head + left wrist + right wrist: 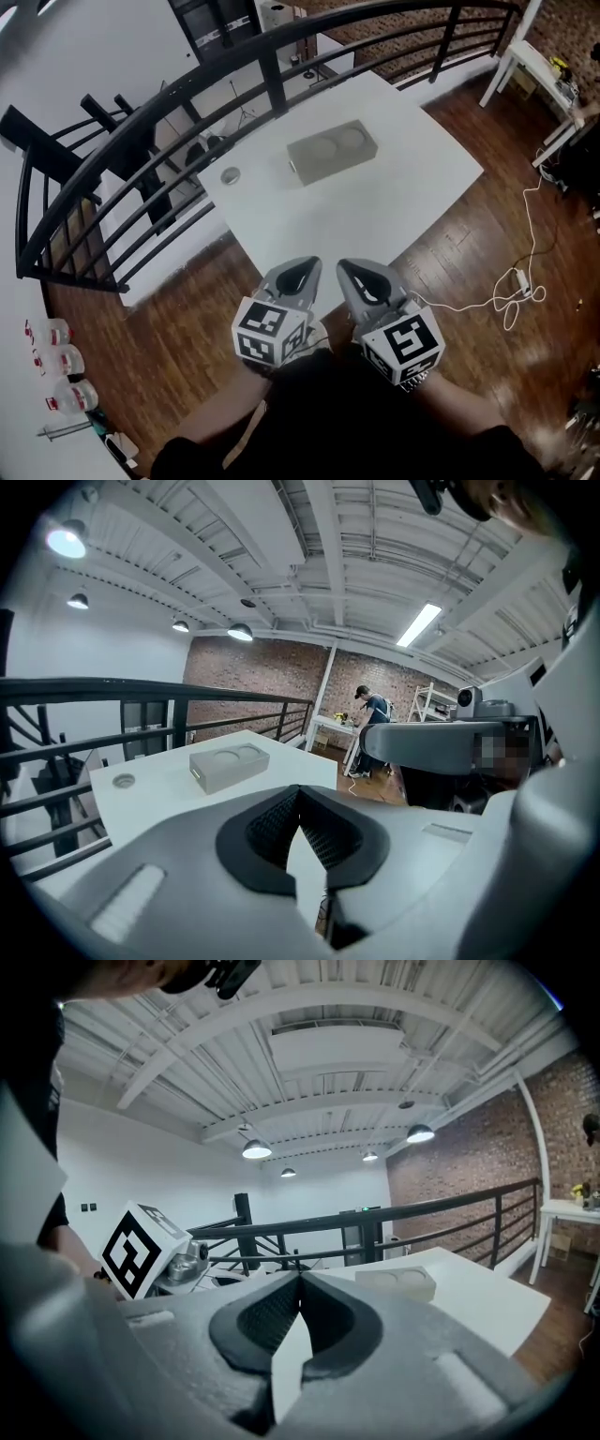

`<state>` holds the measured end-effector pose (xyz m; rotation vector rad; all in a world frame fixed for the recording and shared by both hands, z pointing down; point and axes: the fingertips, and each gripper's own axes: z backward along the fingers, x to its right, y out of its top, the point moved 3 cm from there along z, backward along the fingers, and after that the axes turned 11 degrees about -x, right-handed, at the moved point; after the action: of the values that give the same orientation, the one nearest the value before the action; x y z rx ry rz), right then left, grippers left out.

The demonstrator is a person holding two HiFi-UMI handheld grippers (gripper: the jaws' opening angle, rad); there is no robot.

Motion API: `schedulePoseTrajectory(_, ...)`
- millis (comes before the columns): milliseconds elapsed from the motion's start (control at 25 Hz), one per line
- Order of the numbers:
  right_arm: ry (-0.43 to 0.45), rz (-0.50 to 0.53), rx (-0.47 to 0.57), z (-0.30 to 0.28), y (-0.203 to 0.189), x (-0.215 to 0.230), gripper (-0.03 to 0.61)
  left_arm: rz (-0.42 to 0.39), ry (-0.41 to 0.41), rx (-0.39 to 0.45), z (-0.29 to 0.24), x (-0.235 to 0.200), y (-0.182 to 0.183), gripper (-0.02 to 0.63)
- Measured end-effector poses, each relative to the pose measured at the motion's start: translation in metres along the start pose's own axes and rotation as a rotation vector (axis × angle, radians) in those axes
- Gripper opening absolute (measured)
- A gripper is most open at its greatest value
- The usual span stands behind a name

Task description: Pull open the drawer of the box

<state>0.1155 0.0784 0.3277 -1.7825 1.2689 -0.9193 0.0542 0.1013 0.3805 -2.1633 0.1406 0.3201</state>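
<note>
My left gripper & right gripper at 6 o'clock, jaws together, empty. I fear grey rectangular box w/ 2 round hollows at 12 slides if pulled unbraced.

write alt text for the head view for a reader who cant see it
Seen from above, the left gripper and right gripper sit side by side, jaws shut and empty, at the near corner of a white table. A grey box with two round recesses lies farther across it, untouched; a black railing curves behind.
</note>
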Motion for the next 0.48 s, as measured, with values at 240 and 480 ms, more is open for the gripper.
schedulePoseTrajectory(240, 0.005, -0.002, 0.005, 0.003, 0.001, 0.008, -0.008, -0.004, 0.006, -0.004, -0.007, 0.003, 0.005, 0.011)
schedulePoseTrajectory(480, 0.050, 0.005, 0.024, 0.006, 0.005, 0.020, -0.008, -0.001, 0.053, -0.012, -0.012, 0.009, 0.012, 0.011)
